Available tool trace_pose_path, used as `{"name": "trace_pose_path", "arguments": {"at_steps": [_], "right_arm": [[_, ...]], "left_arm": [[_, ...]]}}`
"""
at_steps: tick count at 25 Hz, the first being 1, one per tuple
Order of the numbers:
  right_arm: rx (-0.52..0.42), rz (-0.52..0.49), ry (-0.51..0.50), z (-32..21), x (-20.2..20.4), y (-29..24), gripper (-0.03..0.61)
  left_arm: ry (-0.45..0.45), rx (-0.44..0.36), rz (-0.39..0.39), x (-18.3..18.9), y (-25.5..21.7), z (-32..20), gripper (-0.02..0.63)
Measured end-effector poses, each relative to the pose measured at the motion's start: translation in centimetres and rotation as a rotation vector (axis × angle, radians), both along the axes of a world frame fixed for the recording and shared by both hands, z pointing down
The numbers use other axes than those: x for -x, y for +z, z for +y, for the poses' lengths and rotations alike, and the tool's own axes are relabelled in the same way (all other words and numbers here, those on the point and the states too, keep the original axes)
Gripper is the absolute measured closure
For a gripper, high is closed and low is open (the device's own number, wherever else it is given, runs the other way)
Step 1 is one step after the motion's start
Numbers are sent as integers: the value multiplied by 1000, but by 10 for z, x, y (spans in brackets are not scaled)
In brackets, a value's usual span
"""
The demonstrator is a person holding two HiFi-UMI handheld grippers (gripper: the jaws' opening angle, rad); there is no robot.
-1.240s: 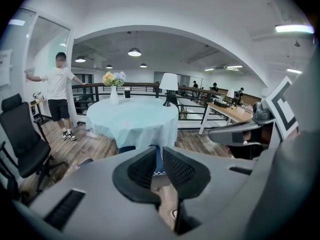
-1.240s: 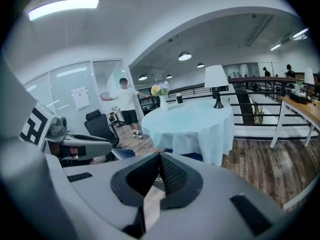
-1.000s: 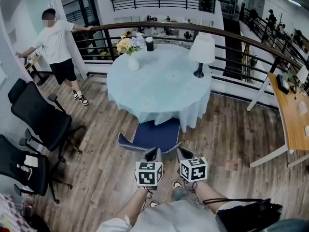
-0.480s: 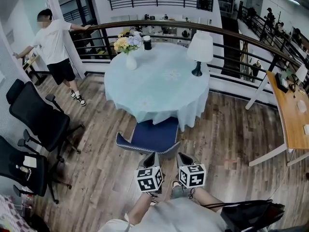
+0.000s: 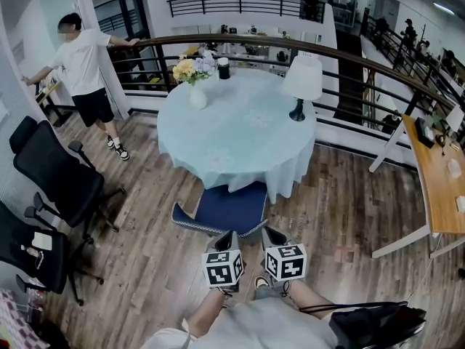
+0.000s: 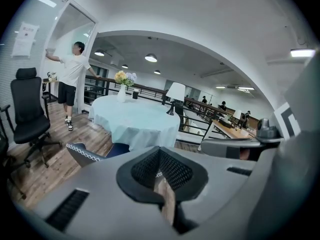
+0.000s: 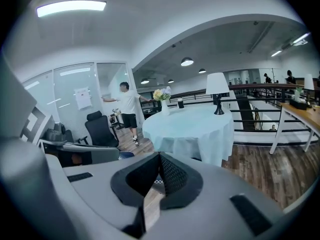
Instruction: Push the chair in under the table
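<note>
blue chair (image 5: 221, 211) sits half under the round worktop (image 5: 240, 122) | left claw (image 5: 227, 240) and right claw (image 5: 271, 236), both pressed together and empty, at its back | risk: an uneven shove may skew it, snag the cloth (image 5: 287, 169), rock the lamp (image 5: 301, 86)

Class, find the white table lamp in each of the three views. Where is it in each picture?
Head view: table lamp upper right of centre, at the round table's right side.
Left gripper view: lamp just above centre.
Right gripper view: lamp right of centre, upper half.
Shared landmark: the flower vase.
</note>
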State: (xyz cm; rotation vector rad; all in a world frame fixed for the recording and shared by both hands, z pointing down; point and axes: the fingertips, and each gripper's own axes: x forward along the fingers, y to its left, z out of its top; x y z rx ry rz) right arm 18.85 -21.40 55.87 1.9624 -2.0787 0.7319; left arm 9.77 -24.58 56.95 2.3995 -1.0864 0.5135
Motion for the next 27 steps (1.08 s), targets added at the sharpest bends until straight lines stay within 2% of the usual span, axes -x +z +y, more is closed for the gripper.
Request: {"name": "trace_pose_path", "arguments": {"at_steps": [7,27], "right_arm": [[19,21,-27,-5,-2,2,561],[36,-7,-8,-8,-6,14,561]], "left_arm": [[4,-10,-4,-5,0,-6,611],[33,-31,-37,-11,3,-11,611]]}}
